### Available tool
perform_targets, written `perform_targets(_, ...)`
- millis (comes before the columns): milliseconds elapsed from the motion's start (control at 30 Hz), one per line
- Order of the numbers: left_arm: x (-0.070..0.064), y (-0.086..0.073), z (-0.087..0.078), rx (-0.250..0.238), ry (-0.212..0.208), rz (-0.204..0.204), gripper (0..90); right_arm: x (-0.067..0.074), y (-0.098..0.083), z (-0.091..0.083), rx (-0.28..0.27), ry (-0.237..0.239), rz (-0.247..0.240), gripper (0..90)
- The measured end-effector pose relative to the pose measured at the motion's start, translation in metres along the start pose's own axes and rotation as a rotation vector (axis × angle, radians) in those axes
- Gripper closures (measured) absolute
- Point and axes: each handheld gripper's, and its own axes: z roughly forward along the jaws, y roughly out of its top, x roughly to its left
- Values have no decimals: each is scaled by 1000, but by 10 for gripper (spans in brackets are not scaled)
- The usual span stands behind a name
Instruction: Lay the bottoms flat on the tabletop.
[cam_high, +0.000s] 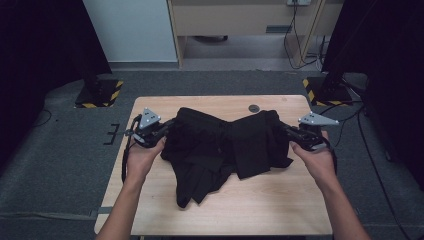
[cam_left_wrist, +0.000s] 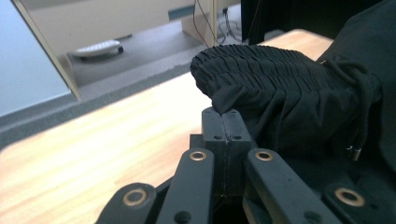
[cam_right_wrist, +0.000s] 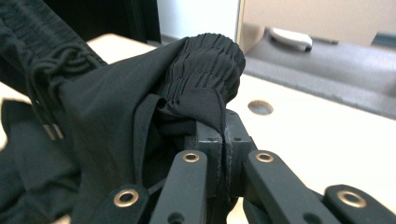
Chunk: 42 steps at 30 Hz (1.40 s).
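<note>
1. Left gripper (cam_left_wrist: 223, 116): jaws clamped on elastic waistband of black shorts (cam_high: 220, 145).
2. Right gripper (cam_right_wrist: 223, 128): clamped on the opposite waistband end.
3. Shorts: crumpled mid-table (cam_high: 280, 210). Keep both grips level, waistband taut, so the legs hang free.

one black garment (cam_high: 225, 145), two grippers, one table (cam_high: 280, 210)
</note>
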Motion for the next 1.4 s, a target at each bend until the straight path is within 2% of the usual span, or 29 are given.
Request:
perform_targets(133, -4, -18, 9, 33, -4, -1, 900, -2, -20, 10, 40, -1, 17, 883)
perform_targets(267, -11, -41, 19, 72, -17, 2, 900, -3, -45, 21, 108, -5, 34, 883)
perform_targets(400, -14, -57, 24, 88, -27, -13, 900, -4, -72, 30, 159, -5, 61, 882)
perform_targets(567, -23, -73, 27, 101, -42, -3, 900, -3, -84, 33, 201, -3, 78, 859)
perform_targets(633, -22, -75, 26, 99, -46, -9, 900, -5, -85, 33, 198, 1, 103, 787)
perform_targets(700, -21, -74, 26, 96, -47, -12, 900, -7, -82, 29, 181, -7, 107, 685)
perform_targets(833, -22, -69, 25, 90, -48, 0, 900, -11, -71, 20, 130, -15, 129, 543)
perform_targets(867, -23, -67, 25, 87, -49, 4, 900, -12, -64, 17, 103, -10, 143, 489)
perform_targets(1000, -24, -62, 27, 84, -51, 13, 900, -9, -54, 17, 78, 2, 131, 446)
perform_targets(1033, -24, -62, 28, 85, -52, 13, 900, -6, -48, 18, 69, 5, 114, 437)
perform_targets(1100, -25, -61, 29, 85, -54, 11, 900, -1, -40, 20, 53, 17, 118, 417)
perform_targets(1200, -25, -60, 29, 84, -58, 12, 900, 9, -33, 31, 97, 49, 82, 388)
perform_targets(1400, -25, -59, 29, 81, -63, 10, 900, 27, -30, 59, 161, 79, 67, 402)
